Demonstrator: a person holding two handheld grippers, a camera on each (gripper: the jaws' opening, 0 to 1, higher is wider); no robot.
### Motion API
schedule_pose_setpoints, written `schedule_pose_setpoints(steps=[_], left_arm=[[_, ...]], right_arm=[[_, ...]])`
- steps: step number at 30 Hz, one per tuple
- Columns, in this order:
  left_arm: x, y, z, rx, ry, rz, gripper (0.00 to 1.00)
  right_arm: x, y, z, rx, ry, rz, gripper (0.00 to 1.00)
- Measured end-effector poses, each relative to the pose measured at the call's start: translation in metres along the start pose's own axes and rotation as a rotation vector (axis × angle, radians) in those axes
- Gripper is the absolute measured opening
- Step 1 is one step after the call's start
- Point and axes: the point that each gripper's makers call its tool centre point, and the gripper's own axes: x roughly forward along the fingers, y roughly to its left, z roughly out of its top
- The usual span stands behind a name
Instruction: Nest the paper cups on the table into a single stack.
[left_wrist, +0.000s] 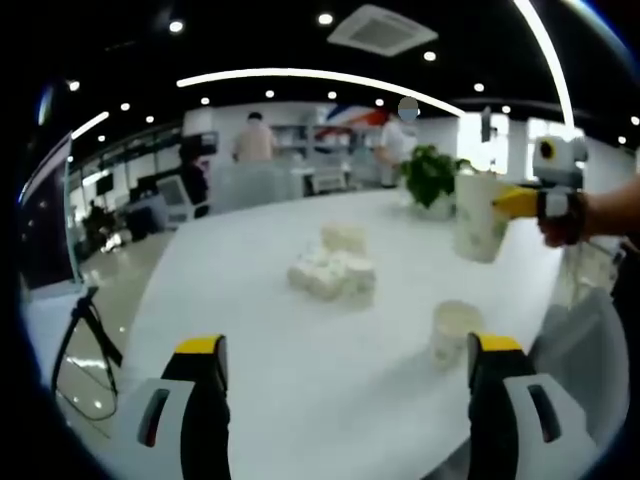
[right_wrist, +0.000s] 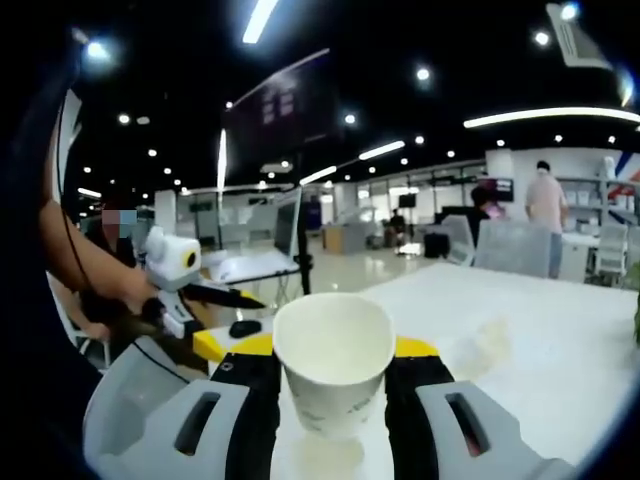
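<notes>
A broad white table (left_wrist: 300, 330) is seen stretching away in the left gripper view, with an open office beyond it. Far on the table, a potted green plant (left_wrist: 430, 178) is stood. Near the middle, a cluster of crumpled white paper pieces (left_wrist: 335, 268) is spread. One paper cup (left_wrist: 455, 333) is stood upright on the near right of the table, just beside the left gripper's right jaw. The left gripper (left_wrist: 345, 360) is held wide open, nothing between its jaws. The right gripper (right_wrist: 332, 360) is closed on a second paper cup (right_wrist: 333, 372), gripped upright by its sides and lifted clear of the table, mouth up and empty.
</notes>
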Motion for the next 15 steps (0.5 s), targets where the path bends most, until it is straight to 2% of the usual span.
schedule_pose_setpoints(steps=[15], left_arm=[[0.0057, -0.0005, 0.0031, -0.002, 0.001, -0.007, 0.99]], right_arm=[[-0.0002, 0.005, 0.0009, -0.017, -0.008, 0.011, 0.37]])
